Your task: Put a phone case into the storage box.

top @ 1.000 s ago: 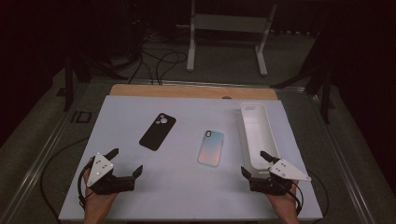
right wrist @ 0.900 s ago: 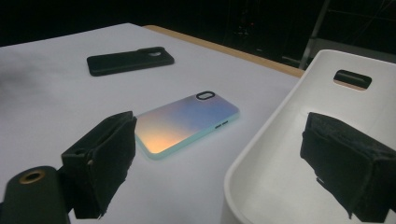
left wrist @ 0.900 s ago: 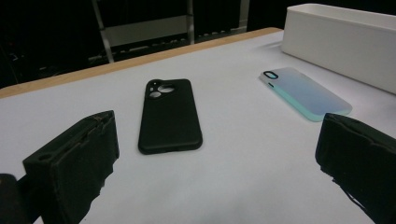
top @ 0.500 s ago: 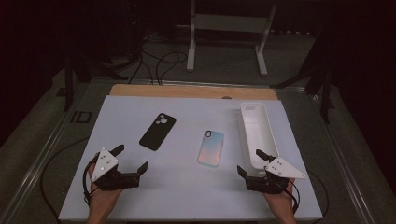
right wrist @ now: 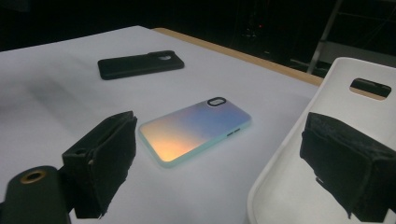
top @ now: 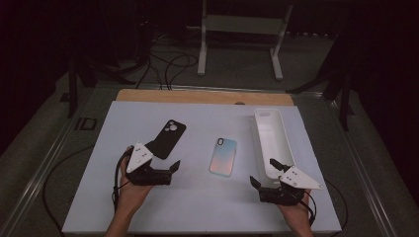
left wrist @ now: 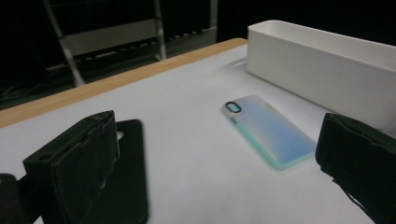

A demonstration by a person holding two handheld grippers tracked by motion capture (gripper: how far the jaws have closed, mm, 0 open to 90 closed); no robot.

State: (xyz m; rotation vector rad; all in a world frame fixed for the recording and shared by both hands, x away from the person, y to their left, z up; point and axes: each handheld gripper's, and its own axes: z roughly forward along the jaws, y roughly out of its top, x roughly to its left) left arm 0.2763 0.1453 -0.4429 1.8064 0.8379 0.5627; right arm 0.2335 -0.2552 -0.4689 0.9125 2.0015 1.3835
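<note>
A black phone case [top: 168,138] lies left of centre on the white table; a pastel blue-to-orange phone case [top: 223,156] lies in the middle. My left gripper [top: 164,155] is open at the black case's near end. In the left gripper view its left jaw overlaps the black case [left wrist: 128,182], and the pastel case [left wrist: 271,130] lies ahead between the jaws of the left gripper [left wrist: 219,163]. My right gripper [top: 264,172] is open, just right of the pastel case [right wrist: 196,126] and at the near end of a white tray [top: 289,148]. Nothing is held.
The long white tray [right wrist: 299,140] stands along the table's right side with a handle slot in its end wall. The table's wooden far edge [top: 197,96] borders a dark floor with cables and a white stand. Bare tabletop [top: 197,207] lies between the hands.
My left gripper has moved right and away from the person, up to the black case. The right gripper has hardly shifted. Both cases lie where they were.
</note>
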